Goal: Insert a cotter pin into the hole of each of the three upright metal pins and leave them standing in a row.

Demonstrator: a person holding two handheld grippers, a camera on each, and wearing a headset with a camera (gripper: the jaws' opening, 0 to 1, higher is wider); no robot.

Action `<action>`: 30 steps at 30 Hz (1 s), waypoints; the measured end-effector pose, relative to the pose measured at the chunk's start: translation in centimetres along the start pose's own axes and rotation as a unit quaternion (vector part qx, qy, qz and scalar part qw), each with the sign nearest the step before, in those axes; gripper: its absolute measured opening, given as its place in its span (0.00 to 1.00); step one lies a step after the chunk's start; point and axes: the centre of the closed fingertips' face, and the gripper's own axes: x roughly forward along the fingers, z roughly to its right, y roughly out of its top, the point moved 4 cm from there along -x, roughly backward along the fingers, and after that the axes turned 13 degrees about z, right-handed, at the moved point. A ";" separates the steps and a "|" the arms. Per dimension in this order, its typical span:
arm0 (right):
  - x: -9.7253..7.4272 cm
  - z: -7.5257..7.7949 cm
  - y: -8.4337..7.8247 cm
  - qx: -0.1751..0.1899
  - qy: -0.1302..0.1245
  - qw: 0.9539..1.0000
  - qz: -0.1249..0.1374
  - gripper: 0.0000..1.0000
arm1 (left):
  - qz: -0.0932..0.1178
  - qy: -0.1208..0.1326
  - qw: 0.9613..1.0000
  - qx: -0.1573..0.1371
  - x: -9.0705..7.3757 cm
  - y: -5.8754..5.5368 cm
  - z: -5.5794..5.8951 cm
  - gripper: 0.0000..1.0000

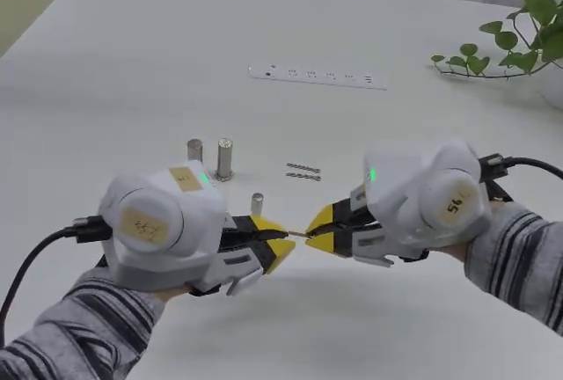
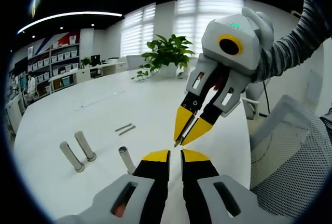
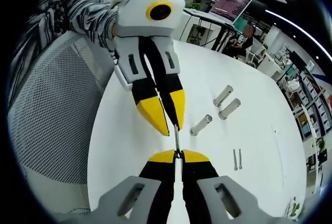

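The cotter pin (image 3: 176, 140) hangs in the air above the white table (image 1: 132, 63), its long axis about level and running left to right between the two tools, in front of the nearest of three upright metal pins (image 1: 257, 203). The right gripper (image 3: 177, 155) has its jaws pressed together on one end. The left gripper (image 2: 175, 155) is narrowed to a thin slit at the other end; whether it actually pinches the pin cannot be told. Two spare cotter pins (image 1: 303, 171) lie flat beyond, side by side.
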 end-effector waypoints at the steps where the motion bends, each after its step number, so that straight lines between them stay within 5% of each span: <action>1: 0.0 0.1 -0.1 0.002 -0.003 1.000 -0.002 0.00 | 0.000 0.006 1.000 0.003 0.0 0.0 -0.2 0.07; 7: 0.4 1.4 -0.7 0.037 -0.033 0.999 -0.021 0.00 | -0.001 0.083 0.996 0.018 -0.5 -0.2 -2.5 0.12; 13: 1.4 2.7 -1.1 0.046 -0.047 0.997 -0.040 0.00 | -0.019 0.128 0.992 0.013 -0.6 -1.3 -4.3 0.18; 30: 3.6 4.3 -1.7 0.078 -0.054 0.994 -0.046 0.00 | -0.037 0.169 0.985 -0.004 1.2 -2.9 -6.1 0.17</action>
